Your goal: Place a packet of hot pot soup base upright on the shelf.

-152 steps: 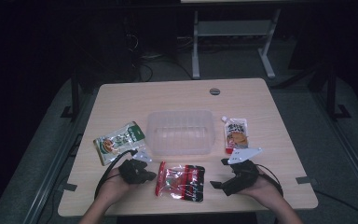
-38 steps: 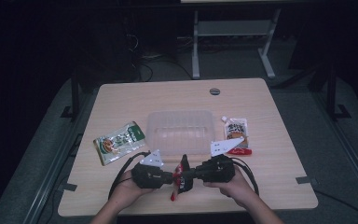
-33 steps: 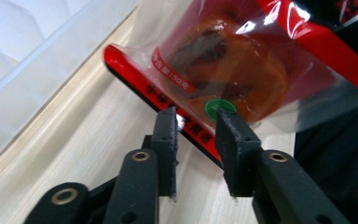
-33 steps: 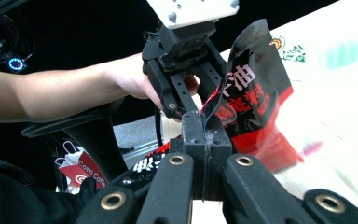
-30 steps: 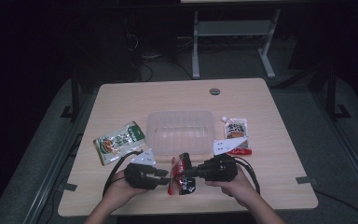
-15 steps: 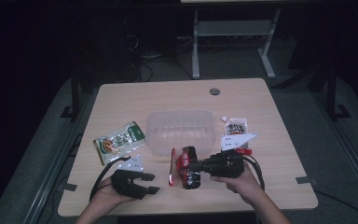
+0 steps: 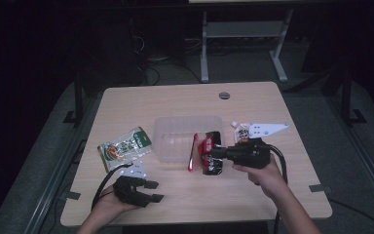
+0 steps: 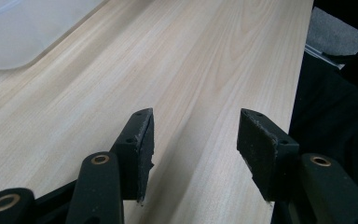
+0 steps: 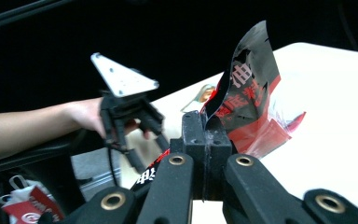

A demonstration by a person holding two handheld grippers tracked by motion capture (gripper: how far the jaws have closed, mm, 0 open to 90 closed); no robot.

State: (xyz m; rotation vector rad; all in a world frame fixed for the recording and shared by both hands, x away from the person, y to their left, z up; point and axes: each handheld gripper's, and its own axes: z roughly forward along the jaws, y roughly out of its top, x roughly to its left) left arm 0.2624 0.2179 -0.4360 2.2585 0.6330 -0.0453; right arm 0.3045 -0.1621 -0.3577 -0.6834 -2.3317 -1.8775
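1. Our right claw (image 7: pixel 213 152) is clamped on one edge of the red and black packet (image 7: pixel 205 155); in the right gripper view its jaws are pressed together on the foil (image 9: pixel 247 88).
2. We hold the packet raised and tilted, against the front right corner of the clear plastic tub (image 7: pixel 177 139), which stands at the middle of the table (image 7: pixel 141 100).
3. Our left claw (image 7: pixel 153 191) sits near the front left corner of the table, well apart from the packet.
4. Its jaws have just been opening and stand apart, with nothing between them; in the left gripper view bare table wood (image 8: pixel 200 70) shows in the gap.
5. A green packet (image 7: pixel 124 147) lies flat toward the left edge of the table, just beside the tub.
6. Another small packet (image 7: pixel 243 131) lies toward the right edge, behind our right hand (image 7: pixel 265 173).
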